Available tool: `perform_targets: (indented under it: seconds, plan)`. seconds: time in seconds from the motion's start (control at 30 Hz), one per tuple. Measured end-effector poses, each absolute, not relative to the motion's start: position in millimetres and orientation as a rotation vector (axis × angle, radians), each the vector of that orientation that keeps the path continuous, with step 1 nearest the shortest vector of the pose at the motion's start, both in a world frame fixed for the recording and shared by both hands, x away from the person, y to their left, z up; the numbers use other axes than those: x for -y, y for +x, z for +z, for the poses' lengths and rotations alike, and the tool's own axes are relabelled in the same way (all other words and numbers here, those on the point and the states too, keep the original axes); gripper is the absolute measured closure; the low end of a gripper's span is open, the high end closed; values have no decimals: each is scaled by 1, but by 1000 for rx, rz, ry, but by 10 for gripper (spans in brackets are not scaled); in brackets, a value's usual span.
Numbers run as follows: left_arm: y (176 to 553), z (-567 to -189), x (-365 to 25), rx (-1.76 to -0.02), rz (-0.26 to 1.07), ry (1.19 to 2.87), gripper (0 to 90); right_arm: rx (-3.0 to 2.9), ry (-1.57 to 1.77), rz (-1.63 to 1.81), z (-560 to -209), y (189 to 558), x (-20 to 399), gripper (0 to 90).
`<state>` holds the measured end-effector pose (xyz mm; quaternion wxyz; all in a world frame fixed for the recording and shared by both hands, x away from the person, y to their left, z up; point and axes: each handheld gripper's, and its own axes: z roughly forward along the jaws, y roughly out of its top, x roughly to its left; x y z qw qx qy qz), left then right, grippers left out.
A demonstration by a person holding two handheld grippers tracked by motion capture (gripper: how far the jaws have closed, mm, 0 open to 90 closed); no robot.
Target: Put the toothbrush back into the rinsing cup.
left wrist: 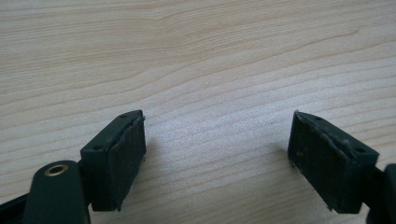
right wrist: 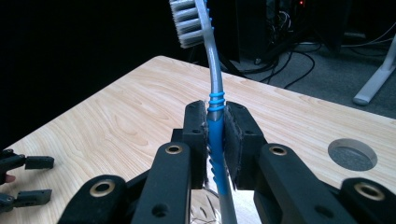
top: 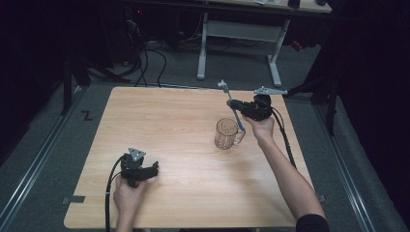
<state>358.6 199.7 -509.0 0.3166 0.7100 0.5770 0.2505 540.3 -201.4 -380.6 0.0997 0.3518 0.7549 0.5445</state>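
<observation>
The right hand-held gripper (right wrist: 215, 140) pinched a toothbrush (right wrist: 212, 100) between its two black padded jaws, which pressed flat against the ribbed blue grip section of the handle. The toothbrush stood nearly upright in the right gripper view, its grey neck curving up to a head of grey and white bristles at the top. In the high view, the right hand-held gripper (top: 240, 109) was held above the far right part of the surface (top: 179, 140), with the toothbrush (top: 232, 106) slanting down toward a clear glass mug (top: 226, 133) that stood upright on the wood, handle to its right. Whether the lower end of the brush reached into the mug could not be told.

The left hand-held gripper (left wrist: 217, 154) had its jaws spread wide and held nothing; bare pale wood with fine wavy grain lay between the rough dark pads. In the high view it (top: 153, 169) rested low over the near left part of the surface, well apart from the mug.
</observation>
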Motion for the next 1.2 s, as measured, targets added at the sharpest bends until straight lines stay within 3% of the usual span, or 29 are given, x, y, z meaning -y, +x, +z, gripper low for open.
perform_targets:
  seconds: [1.2]
  plan:
    - [359, -509, -200, -1519, 659, 1868, 197, -2244, 1054, 1555, -381, 531, 217, 795]
